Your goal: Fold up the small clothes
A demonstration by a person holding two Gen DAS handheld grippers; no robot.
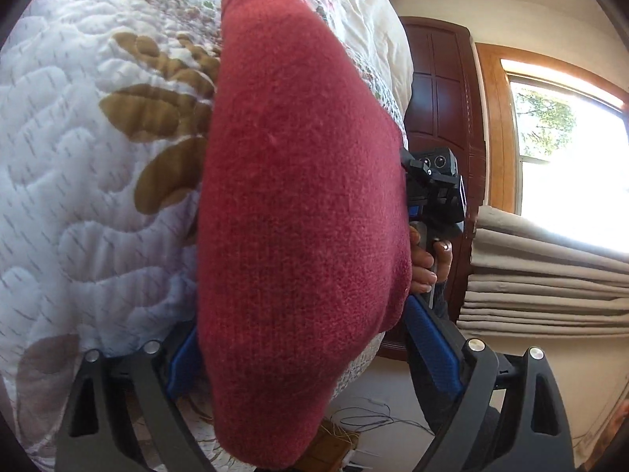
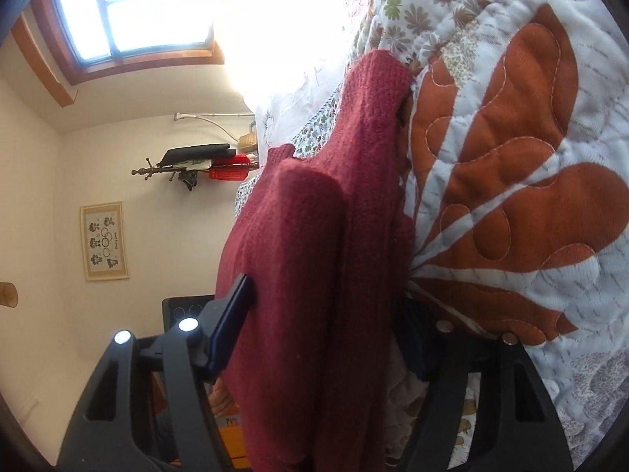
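Folding step: a small red knitted sweater [image 1: 302, 212] is judged to be mid-fold, lifted between both claws over a bed.
Sweater position: the knit is held up on edge against the quilted bedspread [image 1: 70, 181]; in the right wrist view a sleeve or cuff end [image 2: 377, 74] is seen reaching toward the quilt's rust leaf pattern.
Left claw [image 1: 314, 362]: the blue pads are seen well apart, one on each side of the thick bundle of knit; whether the fabric is pinched or only lying between them cannot be told.
Right claw [image 2: 326, 334]: one dark finger [image 2: 232, 322] is seen lying against the sweater's near face, while the other is hidden behind the fabric; a firm clamp cannot be confirmed.
Other hand: fingers of the person's right hand [image 1: 426, 263] are seen on the right claw's handle, just past the sweater's edge.
Slip risk: the loose, fuzzy knit could be dropped from a wide or shallow hold, because the bulk is thick and the grip looks partial.
Fold risk: layers could be shifted or bunched on lowering, so the edges would land uneven.
Snag risk: the hanging sleeve could be trapped under the body, or dragged across the quilt stitching.
Edge risk: the bed's edge is close by, so a dropped sweater could slide to the floor.
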